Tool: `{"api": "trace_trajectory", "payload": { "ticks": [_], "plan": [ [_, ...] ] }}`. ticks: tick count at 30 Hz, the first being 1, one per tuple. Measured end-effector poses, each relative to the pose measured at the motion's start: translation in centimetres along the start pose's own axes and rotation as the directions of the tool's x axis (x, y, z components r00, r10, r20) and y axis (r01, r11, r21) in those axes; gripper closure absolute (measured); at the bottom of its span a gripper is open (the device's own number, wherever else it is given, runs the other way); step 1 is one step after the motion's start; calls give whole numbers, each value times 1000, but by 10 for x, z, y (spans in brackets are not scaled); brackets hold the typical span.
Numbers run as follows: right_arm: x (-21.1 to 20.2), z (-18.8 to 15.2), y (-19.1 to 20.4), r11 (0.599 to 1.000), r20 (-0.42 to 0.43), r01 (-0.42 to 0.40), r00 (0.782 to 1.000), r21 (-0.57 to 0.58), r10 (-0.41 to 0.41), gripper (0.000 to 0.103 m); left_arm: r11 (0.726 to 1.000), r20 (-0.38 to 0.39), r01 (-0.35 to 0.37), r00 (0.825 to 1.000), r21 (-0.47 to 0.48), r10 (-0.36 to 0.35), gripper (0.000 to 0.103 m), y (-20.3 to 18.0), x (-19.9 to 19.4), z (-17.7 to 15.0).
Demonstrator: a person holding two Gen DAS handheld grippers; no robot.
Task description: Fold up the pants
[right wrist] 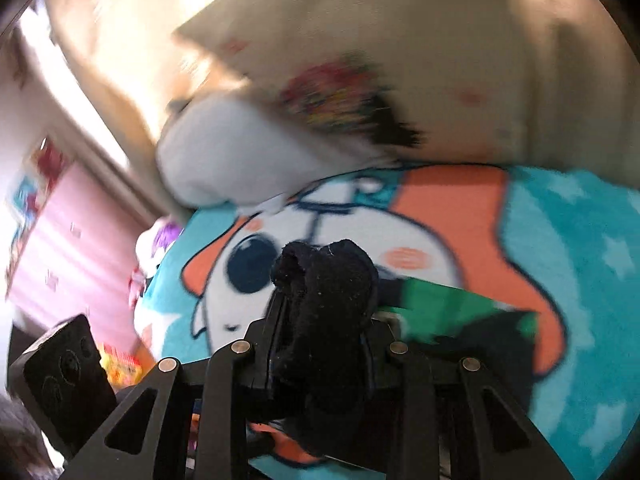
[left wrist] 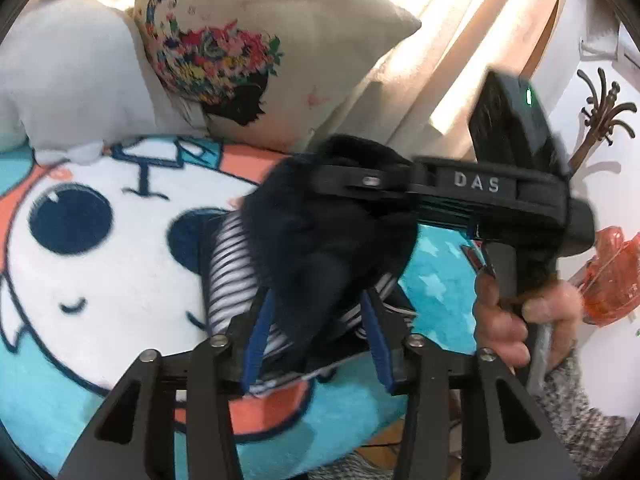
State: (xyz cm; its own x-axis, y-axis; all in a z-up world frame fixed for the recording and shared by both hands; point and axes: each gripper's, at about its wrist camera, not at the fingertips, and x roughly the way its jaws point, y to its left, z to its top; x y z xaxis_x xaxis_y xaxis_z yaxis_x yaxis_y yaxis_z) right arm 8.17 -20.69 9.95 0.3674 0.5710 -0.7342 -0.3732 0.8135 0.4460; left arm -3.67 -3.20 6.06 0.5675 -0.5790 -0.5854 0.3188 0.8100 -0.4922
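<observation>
The pants (left wrist: 320,240) are dark navy with a striped lining (left wrist: 232,264), bunched up and lifted over the cartoon blanket (left wrist: 100,260). My left gripper (left wrist: 318,300) has its blue pads (left wrist: 260,332) against one bunch of the fabric. My right gripper (left wrist: 360,184), held by a person's hand (left wrist: 500,320), bites the upper part of the same cloth. In the right wrist view the right gripper (right wrist: 326,296) is shut on a thick dark wad of the pants (right wrist: 328,280), which hides its pads. The left gripper's black body (right wrist: 60,364) shows at the lower left.
A floral-print pillow (left wrist: 260,60) and a white plush (left wrist: 60,80) lean at the blanket's far edge before a curtain. A coat rack (left wrist: 600,120) and an orange bag (left wrist: 612,280) stand to the right. Pink drawers (right wrist: 60,240) show left; a blurred green piece (right wrist: 440,300) lies on the blanket (right wrist: 560,240).
</observation>
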Motion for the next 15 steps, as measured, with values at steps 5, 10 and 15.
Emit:
{"api": "trace_trajectory", "payload": {
  "ticks": [5,10,15],
  "plan": [
    [-20,-21,-59,996,36,34,999,80,-37,67,997,-27,-1,1000,-80,-1,57,18,7,-1],
    [-29,-38,-86,986,49,113,992,125,-120,47,995,-42,-63,997,-73,60,56,18,17,8],
    [-79,-39,-81,985,242,100,961,141,-132,47,997,-90,-78,993,-18,76,56,4,49,11]
  ]
}}
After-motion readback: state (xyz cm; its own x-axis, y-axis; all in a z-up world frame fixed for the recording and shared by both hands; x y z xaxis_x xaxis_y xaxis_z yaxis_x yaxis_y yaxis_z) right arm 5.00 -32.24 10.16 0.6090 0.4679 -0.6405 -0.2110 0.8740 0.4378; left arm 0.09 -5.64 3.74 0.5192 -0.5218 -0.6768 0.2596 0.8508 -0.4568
